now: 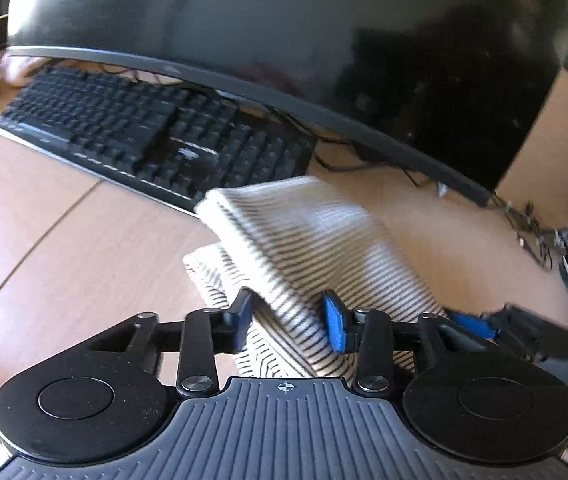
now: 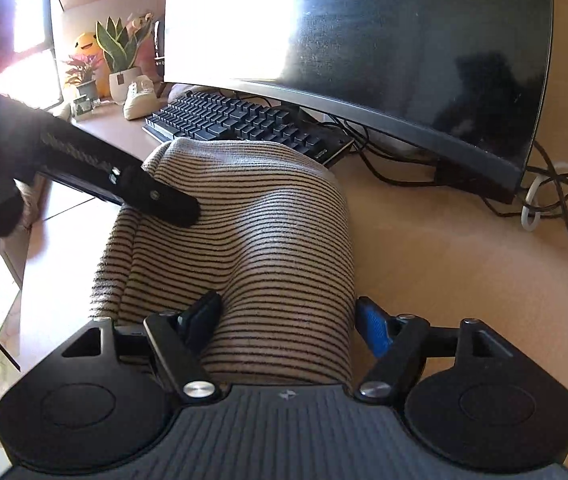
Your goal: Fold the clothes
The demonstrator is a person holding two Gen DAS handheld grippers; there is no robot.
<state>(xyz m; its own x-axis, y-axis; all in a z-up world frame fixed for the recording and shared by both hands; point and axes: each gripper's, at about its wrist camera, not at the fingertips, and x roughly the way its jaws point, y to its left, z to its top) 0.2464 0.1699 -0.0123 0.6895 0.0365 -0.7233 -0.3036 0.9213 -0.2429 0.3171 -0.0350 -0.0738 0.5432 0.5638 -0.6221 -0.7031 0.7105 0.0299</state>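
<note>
Nearest the lens in the left wrist view, the left hand-held gripper (image 1: 290,320) has its blue-padded fingers spread apart on either side of a ridge of the cream, dark-striped knit garment (image 1: 300,240), not pinching it; whether the pads touch the cloth is hard to tell. The right hand-held gripper (image 2: 286,326) is likewise released, its fingers standing wide on both flanks of the same striped garment (image 2: 251,216), which bulges up between them. The garment lies in a rumpled, partly doubled-over bundle on the pale wooden desk (image 1: 63,248), its far edge just beside the black keyboard (image 1: 151,132), with the dark curved monitor (image 1: 324,40) behind. The fold looks mid-way: layers are stacked but loose. The next move probably calls for both grippers to close on an edge and lay the fabric flat without dragging it into the keyboard or the tangled cables (image 2: 556,208).
</note>
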